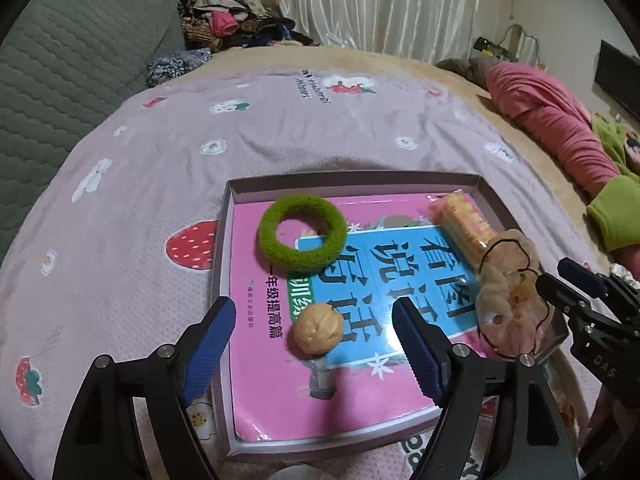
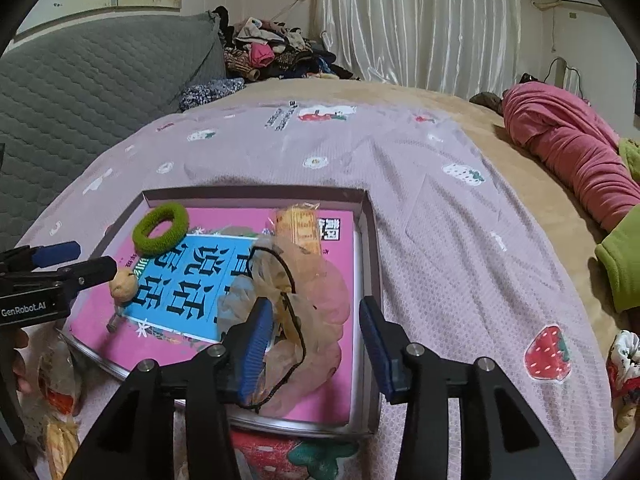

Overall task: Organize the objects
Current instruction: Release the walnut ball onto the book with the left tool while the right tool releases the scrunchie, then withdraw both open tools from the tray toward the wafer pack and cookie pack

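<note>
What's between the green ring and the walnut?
Only the book cover: its pink edge and blue title panel. In the left wrist view, nothing else sits between the green ring and the walnut, which lie apart in the box.

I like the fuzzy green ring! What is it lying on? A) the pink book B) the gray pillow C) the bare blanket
A: the green ring lies on the pink book inside the box.

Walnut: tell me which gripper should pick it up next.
Left. The walnut lies on the book just ahead of the open left gripper; the open right gripper sits over the peach scrunchie.
</note>
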Demonstrator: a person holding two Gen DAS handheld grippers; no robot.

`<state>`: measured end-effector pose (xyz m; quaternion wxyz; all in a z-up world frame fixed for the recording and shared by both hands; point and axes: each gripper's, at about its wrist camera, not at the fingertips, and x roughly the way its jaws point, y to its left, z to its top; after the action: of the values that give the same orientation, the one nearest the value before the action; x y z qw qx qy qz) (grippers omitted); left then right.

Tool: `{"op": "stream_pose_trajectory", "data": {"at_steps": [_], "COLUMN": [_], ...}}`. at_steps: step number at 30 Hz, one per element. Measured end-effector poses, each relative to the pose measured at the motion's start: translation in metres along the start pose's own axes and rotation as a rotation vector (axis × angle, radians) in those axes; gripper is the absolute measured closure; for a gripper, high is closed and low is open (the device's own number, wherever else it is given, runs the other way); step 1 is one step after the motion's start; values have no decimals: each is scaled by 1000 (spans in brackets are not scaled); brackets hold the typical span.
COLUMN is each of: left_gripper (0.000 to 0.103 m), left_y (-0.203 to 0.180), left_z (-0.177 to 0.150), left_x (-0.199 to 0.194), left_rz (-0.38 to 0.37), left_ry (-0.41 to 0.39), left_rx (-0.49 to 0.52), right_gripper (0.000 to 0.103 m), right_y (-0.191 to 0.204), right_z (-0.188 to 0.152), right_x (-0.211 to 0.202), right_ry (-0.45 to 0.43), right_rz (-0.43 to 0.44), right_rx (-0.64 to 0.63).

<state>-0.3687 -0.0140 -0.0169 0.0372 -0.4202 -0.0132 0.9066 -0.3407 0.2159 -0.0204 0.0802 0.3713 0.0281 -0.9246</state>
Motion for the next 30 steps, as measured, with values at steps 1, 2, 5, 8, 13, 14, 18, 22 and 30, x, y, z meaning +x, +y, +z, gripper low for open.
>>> {"op": "stream_pose_trajectory", "data": {"at_steps": [1,2,5,8,13,14,18,22,30], "left_gripper": [21,21,21,21,21,21,21,21,21], "left_y": [0,-2,-7,-9,-11,-12,-17,-18,-14], "left_z": [0,0,0,0,-2,-2,-6,-10,-20], "left_x": [-2,-3,-8,-15,-34,-39,-55,-65,-86], "left_rz": [7,18,42,41,37,41,53,49,64], "left_ry": [-4,-5,-13,-23,-60,-66,-90,-89,-56], "left_rx": [3,7,24,26,25,24,33,21,9], "right_gripper": [57,57,52,45,38,33,28,27,27], "right_y": [1,1,3,7,13,14,16,20,25], "right_z": [1,1,3,7,10,10,10,14,10], "right_x": [-2,-3,-10,-19,-40,-45,-62,-77,-98], "right_ry": [-6,-10,-28,-52,-103,-111,-140,-152,-127], "right_rz": [0,-1,3,6,-9,-10,-7,-5,-5], "right_rx": [-2,-1,-5,-16,-29,-29,-18,-17,-14]}}
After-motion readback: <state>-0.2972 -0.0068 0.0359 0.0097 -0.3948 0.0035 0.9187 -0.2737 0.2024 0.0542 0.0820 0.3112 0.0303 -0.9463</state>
